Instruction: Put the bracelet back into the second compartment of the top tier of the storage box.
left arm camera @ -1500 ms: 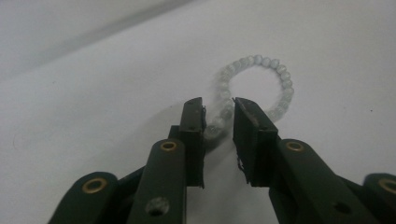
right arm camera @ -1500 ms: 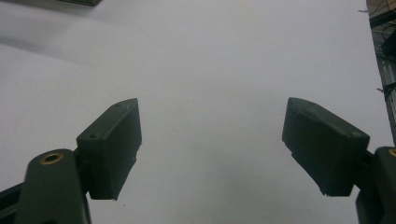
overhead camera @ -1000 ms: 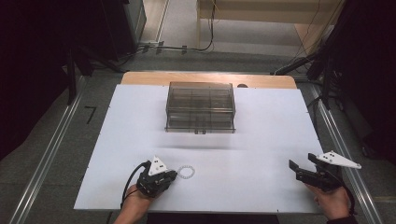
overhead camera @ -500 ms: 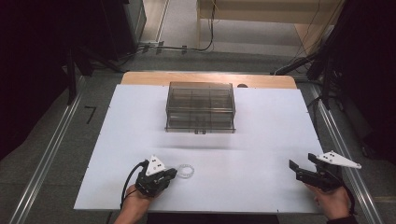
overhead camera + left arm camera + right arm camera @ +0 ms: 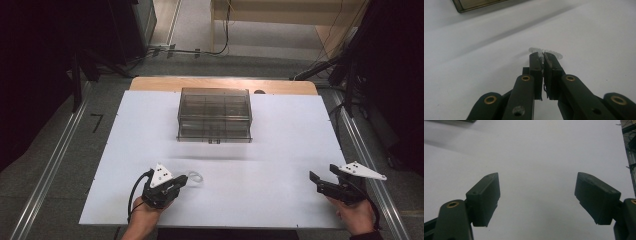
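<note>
White sheeting covers the table (image 5: 280, 150) in the high view, with a smoky clear compartment box (image 5: 215, 115) toward the far side, the left gripper (image 5: 181, 183) at the near left with its tips at a small clear bead ring (image 5: 195, 176), and the right gripper (image 5: 320, 179) near the right edge. From the left gripper view, the jaws are pinched nearly together on the ring's (image 5: 545, 52) near edge. From the right gripper view, the jaws stand wide apart, nothing between them.

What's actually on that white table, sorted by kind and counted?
Clear compartment box: 1
Small clear beaded ring, pinched in the left tool: 1
Hand-held tools, counting the open right tool: 2
Total: 4
</note>
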Motion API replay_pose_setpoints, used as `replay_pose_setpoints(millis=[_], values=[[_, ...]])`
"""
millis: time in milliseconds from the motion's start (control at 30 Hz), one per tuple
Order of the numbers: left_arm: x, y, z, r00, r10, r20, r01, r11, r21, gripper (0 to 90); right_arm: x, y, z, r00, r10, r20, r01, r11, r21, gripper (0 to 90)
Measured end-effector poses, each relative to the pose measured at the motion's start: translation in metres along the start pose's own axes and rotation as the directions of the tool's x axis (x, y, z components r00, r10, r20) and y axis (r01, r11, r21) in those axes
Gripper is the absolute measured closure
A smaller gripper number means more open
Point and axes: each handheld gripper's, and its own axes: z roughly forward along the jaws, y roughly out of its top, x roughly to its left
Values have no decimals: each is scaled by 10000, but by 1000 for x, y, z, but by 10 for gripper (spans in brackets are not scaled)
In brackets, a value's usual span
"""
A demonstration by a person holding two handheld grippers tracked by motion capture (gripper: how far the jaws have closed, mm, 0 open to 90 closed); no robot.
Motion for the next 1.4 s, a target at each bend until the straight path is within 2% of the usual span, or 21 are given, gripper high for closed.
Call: replay_pose_setpoints(millis=[367, 867, 1133, 1400], values=[[1, 11, -5, 9997, -234, -19, 231, 9961, -853, 865, 0, 0, 2, 10000, 13, 16, -13, 10000, 44, 186], [-3, 22, -2, 9998, -152, 155, 172, 9907, -1348, 865, -1, 0, 2, 10000, 35, 20, -35, 10000, 62, 186], [-6, 31, 1, 9995, -181, 276, 227, 9839, -1771, 865, -1, 0, 3, 10000, -12, 25, 12, 10000, 82, 186], [-8, 39, 6, 9992, -157, 362, 227, 9796, -1995, 866, -1, 0, 3, 10000, 26, 22, -26, 9999, 155, 187]])
